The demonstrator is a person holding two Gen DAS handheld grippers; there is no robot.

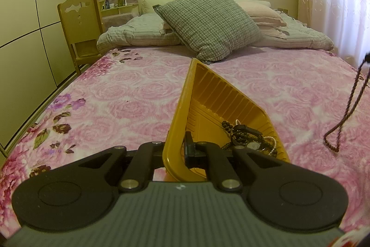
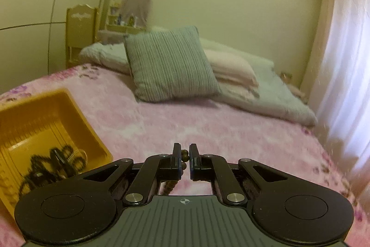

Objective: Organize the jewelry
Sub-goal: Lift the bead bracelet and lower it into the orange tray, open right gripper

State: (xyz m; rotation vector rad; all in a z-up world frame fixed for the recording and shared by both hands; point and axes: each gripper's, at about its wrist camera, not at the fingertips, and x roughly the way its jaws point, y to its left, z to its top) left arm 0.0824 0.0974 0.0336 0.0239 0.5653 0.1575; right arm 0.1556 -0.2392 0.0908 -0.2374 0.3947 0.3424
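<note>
The yellow tray (image 1: 222, 94) sits tilted on the pink floral bedspread (image 1: 129, 94), with a watch (image 1: 253, 145), dark beads and a pearl strand (image 1: 274, 147) heaped in its lower corner. The left gripper (image 1: 179, 152) is clamped on the tray's near rim, one finger inside the wall, one outside. A dark bead necklace (image 1: 346, 108) hangs clear of the bed to the right of the tray. The right gripper (image 2: 185, 155) is closed tight on the necklace's beads, raised and angled slightly downward, with the strand hanging below it.
</note>
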